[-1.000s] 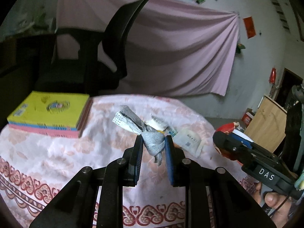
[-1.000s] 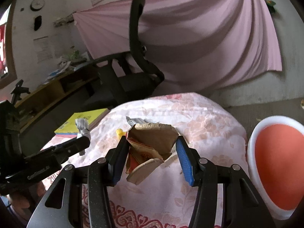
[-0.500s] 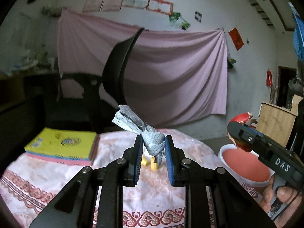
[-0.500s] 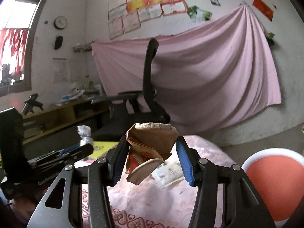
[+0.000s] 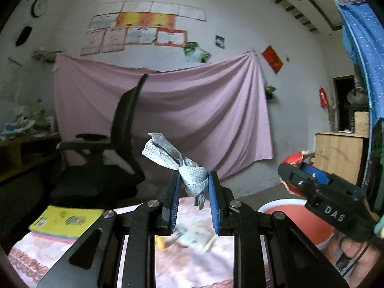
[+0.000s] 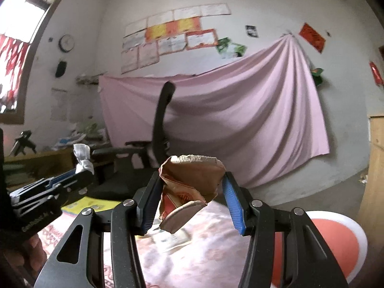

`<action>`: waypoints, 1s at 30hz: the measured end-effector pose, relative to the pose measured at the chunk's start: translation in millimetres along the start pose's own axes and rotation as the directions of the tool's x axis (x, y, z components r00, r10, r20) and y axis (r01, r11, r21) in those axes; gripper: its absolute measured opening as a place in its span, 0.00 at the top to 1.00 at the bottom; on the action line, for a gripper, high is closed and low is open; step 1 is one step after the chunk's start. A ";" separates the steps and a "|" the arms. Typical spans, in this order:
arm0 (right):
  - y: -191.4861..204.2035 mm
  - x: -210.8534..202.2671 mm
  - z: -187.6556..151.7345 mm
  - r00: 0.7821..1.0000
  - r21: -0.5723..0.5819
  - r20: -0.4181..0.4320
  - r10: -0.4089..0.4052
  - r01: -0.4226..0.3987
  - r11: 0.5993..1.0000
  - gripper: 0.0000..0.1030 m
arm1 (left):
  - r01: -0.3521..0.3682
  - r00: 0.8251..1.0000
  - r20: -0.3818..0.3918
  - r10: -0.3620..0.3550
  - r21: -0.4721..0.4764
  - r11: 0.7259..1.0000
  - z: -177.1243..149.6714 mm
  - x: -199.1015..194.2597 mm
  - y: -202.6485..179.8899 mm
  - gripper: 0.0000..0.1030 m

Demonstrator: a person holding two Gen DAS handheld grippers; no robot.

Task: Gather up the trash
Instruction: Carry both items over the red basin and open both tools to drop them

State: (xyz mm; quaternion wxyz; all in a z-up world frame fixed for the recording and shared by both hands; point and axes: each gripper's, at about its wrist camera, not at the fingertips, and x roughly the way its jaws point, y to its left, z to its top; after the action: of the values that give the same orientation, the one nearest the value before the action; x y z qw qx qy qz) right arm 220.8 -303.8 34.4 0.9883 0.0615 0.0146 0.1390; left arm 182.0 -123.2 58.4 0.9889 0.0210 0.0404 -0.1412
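Note:
My left gripper is shut on a twisted grey-white wipe and holds it high above the table. My right gripper is shut on a crumpled brown and red paper cup, also raised. Each gripper shows in the other view: the right gripper to the right, the left gripper to the left. A red basin with a white rim sits low at the right, also in the left wrist view. A white packet and a yellow piece lie on the floral tablecloth.
A yellow book lies on a stack at the table's left. A black office chair stands behind the table before a pink sheet. A wooden cabinet stands at the right.
Both grippers have risen and tilted upward with their trash still held. The table has dropped low in both views and the wall now fills them.

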 end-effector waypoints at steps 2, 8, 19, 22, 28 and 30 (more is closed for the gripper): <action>-12.4 -3.2 1.7 1.000 0.019 0.007 -0.029 0.029 0.999 0.52 | 0.023 1.000 -0.001 -0.023 0.015 1.000 4.6 5.2 -14.0 0.81; -50.7 -13.4 1.7 0.991 0.060 -0.009 -0.135 0.135 0.989 0.52 | 0.118 0.993 -0.018 -0.118 0.056 0.991 14.8 25.4 -58.0 0.81; -112.8 -15.4 -10.3 0.956 0.192 -0.123 -0.265 0.285 0.939 0.51 | 0.310 0.933 -0.200 -0.300 0.017 0.951 10.0 82.7 -123.1 0.81; -125.1 -15.2 -14.5 0.947 0.214 -0.155 -0.281 0.310 0.926 0.51 | 0.335 0.911 -0.250 -0.329 -0.018 0.942 11.8 101.6 -133.1 0.81; -143.6 -9.7 -18.8 0.928 0.247 -0.214 -0.305 0.353 0.902 0.51 | 0.362 0.862 -0.329 -0.386 -0.134 0.922 12.0 134.0 -133.2 0.81; -148.6 -7.5 -22.3 0.920 0.264 -0.241 -0.308 0.367 0.892 0.51 | 0.356 0.842 -0.363 -0.398 -0.179 0.917 13.5 146.7 -133.5 0.81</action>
State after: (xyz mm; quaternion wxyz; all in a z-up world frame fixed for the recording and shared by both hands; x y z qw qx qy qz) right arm 253.1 -445.0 -6.3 0.9697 0.1958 0.1420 -0.0342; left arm 285.9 -292.7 55.2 0.9130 -0.0114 0.2484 -0.3234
